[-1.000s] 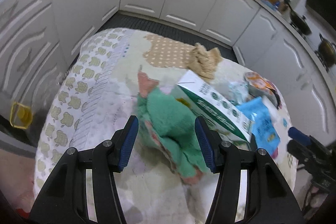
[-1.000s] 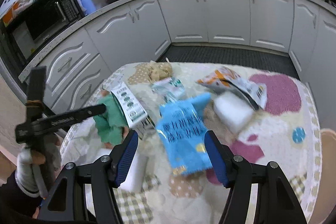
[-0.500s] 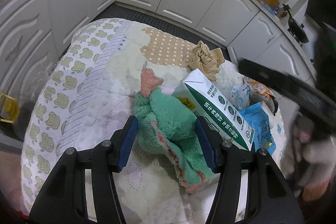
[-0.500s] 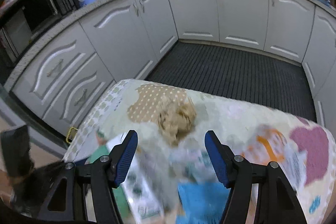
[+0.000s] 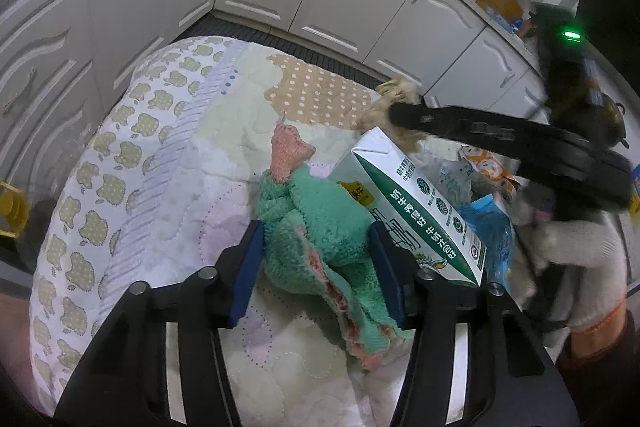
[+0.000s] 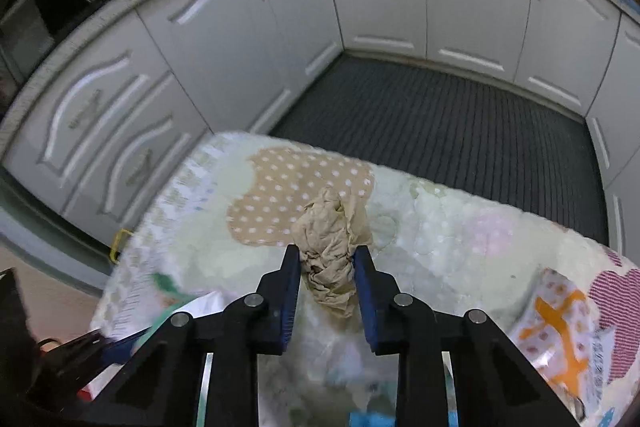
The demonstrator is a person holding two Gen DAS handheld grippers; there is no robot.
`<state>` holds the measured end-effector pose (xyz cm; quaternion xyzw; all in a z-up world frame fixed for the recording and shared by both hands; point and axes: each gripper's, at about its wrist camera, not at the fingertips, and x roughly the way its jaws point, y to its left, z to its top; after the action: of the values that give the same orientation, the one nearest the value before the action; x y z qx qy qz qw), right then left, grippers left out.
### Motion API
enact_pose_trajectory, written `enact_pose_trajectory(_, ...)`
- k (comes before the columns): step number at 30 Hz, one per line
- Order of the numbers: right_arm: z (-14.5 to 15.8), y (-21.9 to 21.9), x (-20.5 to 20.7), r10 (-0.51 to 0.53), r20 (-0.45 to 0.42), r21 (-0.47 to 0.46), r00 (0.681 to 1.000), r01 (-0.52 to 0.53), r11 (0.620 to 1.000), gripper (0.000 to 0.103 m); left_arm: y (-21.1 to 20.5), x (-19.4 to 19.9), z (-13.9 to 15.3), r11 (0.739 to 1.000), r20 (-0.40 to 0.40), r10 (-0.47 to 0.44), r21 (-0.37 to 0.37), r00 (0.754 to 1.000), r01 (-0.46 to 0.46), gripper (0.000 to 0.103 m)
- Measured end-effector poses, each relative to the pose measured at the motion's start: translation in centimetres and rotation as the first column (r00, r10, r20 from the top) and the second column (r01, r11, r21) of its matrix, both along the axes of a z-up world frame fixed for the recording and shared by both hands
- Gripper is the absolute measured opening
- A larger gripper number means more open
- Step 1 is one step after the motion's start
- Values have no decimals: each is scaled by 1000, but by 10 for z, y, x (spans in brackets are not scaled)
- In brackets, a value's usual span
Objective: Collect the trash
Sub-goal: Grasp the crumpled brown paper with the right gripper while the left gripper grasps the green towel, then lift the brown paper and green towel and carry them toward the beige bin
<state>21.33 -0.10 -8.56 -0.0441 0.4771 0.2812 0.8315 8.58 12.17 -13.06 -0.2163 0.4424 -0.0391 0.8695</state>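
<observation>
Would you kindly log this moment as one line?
right gripper: shut on crumpled paper | left gripper: closing around green towel

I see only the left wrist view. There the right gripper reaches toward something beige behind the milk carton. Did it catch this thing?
Observer: Yes. In the right wrist view the right gripper is shut on a crumpled brown paper ball.
Operator: Is the ball on the dotted patch?
Observer: It sits at the edge of the tan dotted patch of the table cover.
Operator: Is there other trash near it on that side?
Observer: An orange and white wrapper lies at the right.
</observation>
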Motion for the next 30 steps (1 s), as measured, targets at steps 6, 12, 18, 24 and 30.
enact_pose_trajectory(6, 41, -32, -44, 14, 76, 90, 997, -21, 996, 26, 11, -15, 18, 1000, 36, 6, 6, 999, -6, 42)
enact_pose_trajectory(12, 63, -69, -87, -7, 120, 136, 993, -9, 991, 26, 19, -31, 53, 999, 108, 18, 32, 994, -21, 41)
enact_pose_trajectory(18, 78, -108, -122, -58, 162, 153, 985, 33, 988, 26, -9, -42, 90, 997, 185, -50, 60, 982, 39, 41)
enact_pose_trajectory(24, 81, -153, -147, -138, 170, 159, 976, 111, 981, 26, -63, -37, 108, 985, 219, -167, 73, 961, 154, 41)
enact_pose_trajectory(30, 81, -206, -165, -227, 173, 150, 958, 202, 968, 26, -126, -30, 115, 961, 230, -275, 106, 934, 256, 41)
